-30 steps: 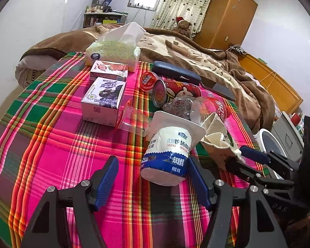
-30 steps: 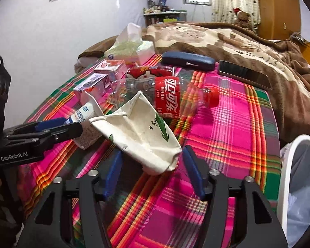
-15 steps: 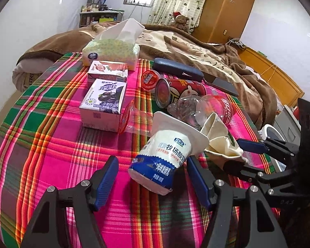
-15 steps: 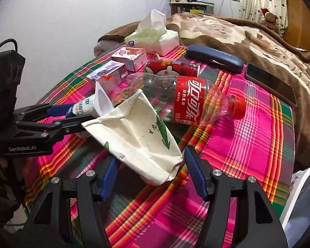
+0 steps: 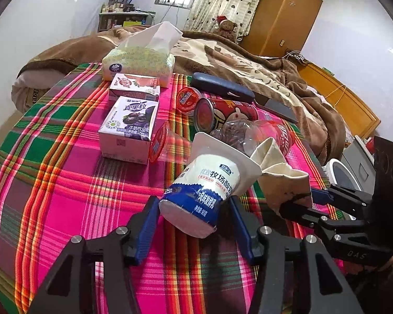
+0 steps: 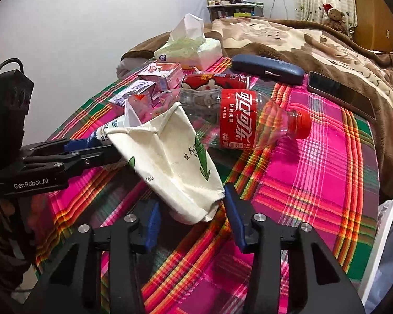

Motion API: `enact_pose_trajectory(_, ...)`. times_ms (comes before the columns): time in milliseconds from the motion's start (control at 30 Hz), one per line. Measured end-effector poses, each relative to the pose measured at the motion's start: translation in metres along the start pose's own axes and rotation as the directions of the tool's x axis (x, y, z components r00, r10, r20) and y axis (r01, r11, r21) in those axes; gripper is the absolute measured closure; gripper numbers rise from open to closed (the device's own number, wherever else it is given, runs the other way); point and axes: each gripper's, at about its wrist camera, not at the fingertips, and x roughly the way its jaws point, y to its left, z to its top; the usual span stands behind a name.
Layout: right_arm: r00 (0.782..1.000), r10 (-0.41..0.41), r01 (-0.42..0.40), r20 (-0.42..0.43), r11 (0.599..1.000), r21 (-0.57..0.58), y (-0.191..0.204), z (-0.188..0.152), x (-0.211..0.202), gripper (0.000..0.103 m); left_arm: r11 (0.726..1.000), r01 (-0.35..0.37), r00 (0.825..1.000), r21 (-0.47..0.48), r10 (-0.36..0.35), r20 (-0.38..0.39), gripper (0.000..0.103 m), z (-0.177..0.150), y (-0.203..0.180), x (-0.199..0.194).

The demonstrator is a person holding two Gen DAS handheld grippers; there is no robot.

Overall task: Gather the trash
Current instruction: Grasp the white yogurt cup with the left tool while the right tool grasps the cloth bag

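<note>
My left gripper [image 5: 194, 222] is shut on a white and blue yogurt cup [image 5: 204, 191], tilted on its side just above the plaid cloth. My right gripper [image 6: 191, 209] is shut on a crumpled cream paper cup [image 6: 170, 159], which also shows in the left wrist view [image 5: 280, 172]. The two cups touch. An empty cola bottle [image 6: 238, 117] lies behind them, beside a red can [image 5: 222, 112], a clear plastic cup [image 5: 167, 144] and a red lid [image 5: 187, 100]. The left gripper also shows in the right wrist view [image 6: 102, 144].
Two drink cartons [image 5: 129, 128] and a tissue box [image 5: 138, 62] stand at the back left. A dark case [image 6: 267, 68] and a phone [image 6: 340, 94] lie at the back right. A white bin [image 6: 387, 248] stands off the right edge. A bed is behind.
Both grippers have narrowed from open onto their cups. The yogurt cup has tipped further over and the paper cup has lifted a little.
</note>
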Motion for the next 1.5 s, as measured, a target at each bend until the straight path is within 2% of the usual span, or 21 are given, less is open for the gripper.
enact_pose_trajectory(233, 0.998, -0.044, 0.042, 0.039, 0.997, 0.06, -0.007, -0.008, -0.017, 0.063, 1.0, -0.012, 1.0, -0.01, 0.012, 0.001, 0.053, -0.007, 0.001, -0.007)
enact_pose_trajectory(367, 0.994, -0.103, 0.101, 0.022, 0.989, 0.107, -0.015, -0.017, -0.028, 0.063, 1.0, -0.01, 1.0, -0.006, 0.01, -0.009, 0.053, -0.016, -0.003, -0.012)
enact_pose_trajectory(433, 0.985, -0.17, 0.172, -0.027, 0.975, 0.141, -0.019, -0.022, -0.03, 0.063, 1.0, 0.0, 1.0, -0.004, 0.0, -0.013, 0.053, -0.021, -0.006, -0.014)
enact_pose_trajectory(667, 0.965, -0.245, 0.256, -0.098, 0.958, 0.127, -0.009, -0.037, -0.036, 0.062, 0.998, 0.04, 0.999, 0.038, -0.039, -0.037, 0.051, -0.032, -0.027, -0.023)
enact_pose_trajectory(700, 0.966, -0.243, 0.253, -0.092, 0.958, 0.131, -0.01, -0.039, -0.038, 0.06, 0.998, 0.038, 0.999, 0.047, -0.036, -0.038, 0.046, -0.032, -0.028, -0.025)
enact_pose_trajectory(733, 0.969, -0.23, 0.241, -0.092, 0.962, 0.132, -0.01, -0.039, -0.039, 0.059, 0.998, 0.034, 0.999, 0.062, -0.031, -0.037, 0.035, -0.031, -0.03, -0.026)
enact_pose_trajectory(767, 0.97, -0.22, 0.232, -0.1, 0.964, 0.13, -0.01, -0.039, -0.038, 0.059, 0.997, 0.03, 0.999, 0.067, -0.027, -0.033, 0.03, -0.031, -0.03, -0.027)
enact_pose_trajectory(833, 0.972, -0.21, 0.223, -0.104, 0.967, 0.127, -0.011, -0.038, -0.038, 0.057, 0.998, 0.019, 1.0, 0.054, -0.018, -0.016, 0.03, -0.026, -0.026, -0.029)
enact_pose_trajectory(867, 0.973, -0.209, 0.221, -0.103, 0.967, 0.125, -0.012, -0.038, -0.038, 0.054, 0.999, 0.014, 1.0, 0.042, -0.014, -0.014, 0.03, -0.024, -0.023, -0.029)
enact_pose_trajectory(900, 0.973, -0.207, 0.218, -0.101, 0.969, 0.116, -0.011, -0.037, -0.038, 0.046, 1.0, 0.007, 1.0, 0.028, -0.007, -0.009, 0.03, -0.021, -0.019, -0.029)
enact_pose_trajectory(967, 0.976, -0.2, 0.208, -0.086, 0.973, 0.098, -0.008, -0.036, -0.041, 0.038, 1.0, 0.005, 1.0, -0.004, -0.005, 0.003, 0.03, -0.015, -0.012, -0.028)
enact_pose_trajectory(1067, 0.98, -0.188, 0.193, -0.066, 0.978, 0.077, -0.007, -0.031, -0.042, 0.038, 0.999, 0.022, 1.0, -0.047, -0.023, -0.02, 0.03, -0.006, -0.004, -0.017)
enact_pose_trajectory(1167, 0.99, -0.123, 0.129, -0.071, 0.987, 0.096, -0.01, -0.027, -0.035, 0.038, 0.995, 0.058, 0.998, -0.081, -0.06, -0.024, 0.03, -0.002, 0.002, -0.009)
enact_pose_trajectory(1300, 0.991, -0.1, 0.11, -0.083, 0.987, 0.117, -0.011, -0.026, -0.023, 0.038, 0.998, 0.022, 0.999, -0.066, -0.024, -0.03, 0.03, 0.0, -0.003, -0.003)
enact_pose_trajectory(1367, 0.991, -0.1, 0.112, -0.094, 0.986, 0.127, -0.011, -0.026, -0.016, 0.038, 0.999, 0.034, 0.999, -0.039, -0.035, -0.018, 0.03, 0.001, -0.008, -0.004)
enact_pose_trajectory(1500, 0.982, -0.156, 0.169, -0.107, 0.978, 0.125, -0.009, -0.029, -0.008, 0.038, 0.999, 0.013, 1.0, -0.046, -0.014, -0.024, 0.03, 0.007, -0.008, 0.003)
